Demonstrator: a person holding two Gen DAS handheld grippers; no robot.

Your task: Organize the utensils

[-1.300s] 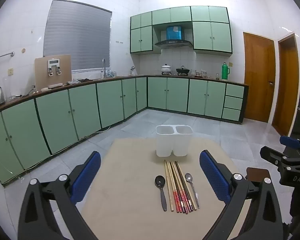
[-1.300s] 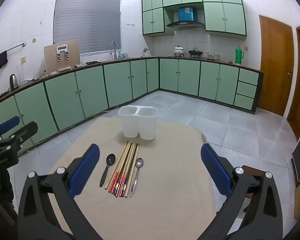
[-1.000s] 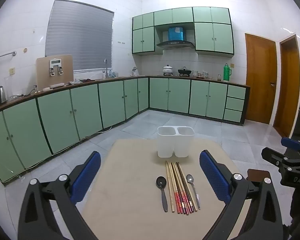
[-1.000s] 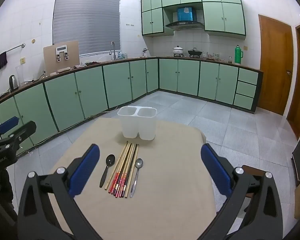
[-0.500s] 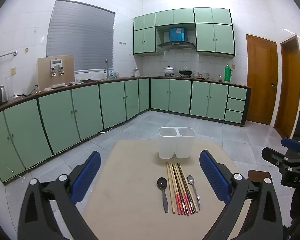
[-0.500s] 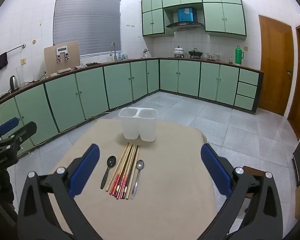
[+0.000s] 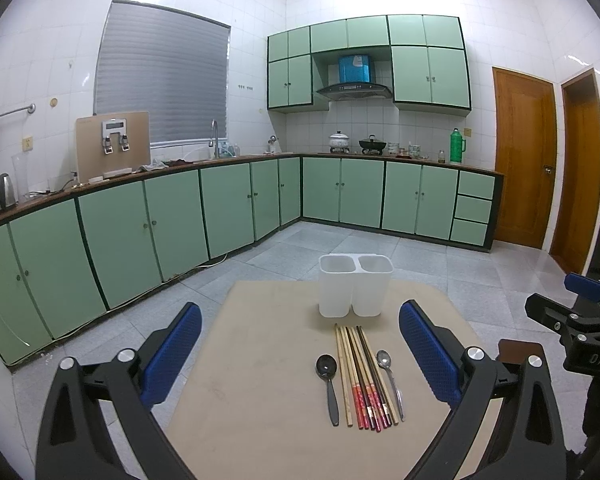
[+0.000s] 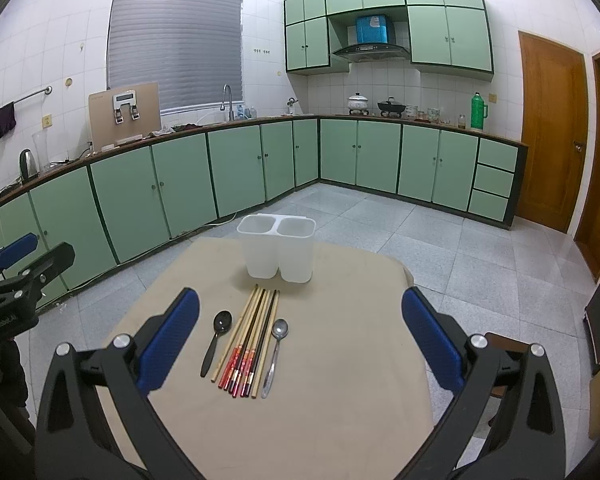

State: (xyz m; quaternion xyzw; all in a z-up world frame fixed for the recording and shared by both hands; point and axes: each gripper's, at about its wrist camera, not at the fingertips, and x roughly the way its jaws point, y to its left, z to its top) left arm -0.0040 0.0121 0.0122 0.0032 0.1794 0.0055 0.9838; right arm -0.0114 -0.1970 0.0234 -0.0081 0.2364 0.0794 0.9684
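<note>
A white two-compartment utensil holder [image 7: 355, 290] [image 8: 277, 248] stands upright at the far side of a beige table [image 7: 260, 380] [image 8: 340, 380]. In front of it lie a black spoon [image 7: 328, 380] [image 8: 217, 340], a bundle of several chopsticks [image 7: 364, 376] [image 8: 250, 340] and a metal spoon [image 7: 390, 376] [image 8: 275, 354], side by side. My left gripper [image 7: 300, 356] is open and empty above the near table edge. My right gripper [image 8: 300, 340] is open and empty, held above the utensils' near ends.
The table stands on a grey tiled floor, with green kitchen cabinets [image 7: 180, 216] [image 8: 180, 176] along the left and far walls. Wooden doors [image 7: 524, 156] [image 8: 552, 140] are at the right. The other gripper shows at each view's edge: one [image 7: 576, 332] right, one [image 8: 16, 284] left.
Both views have shifted very slightly. The utensils and holder have not moved, and both grippers stay open.
</note>
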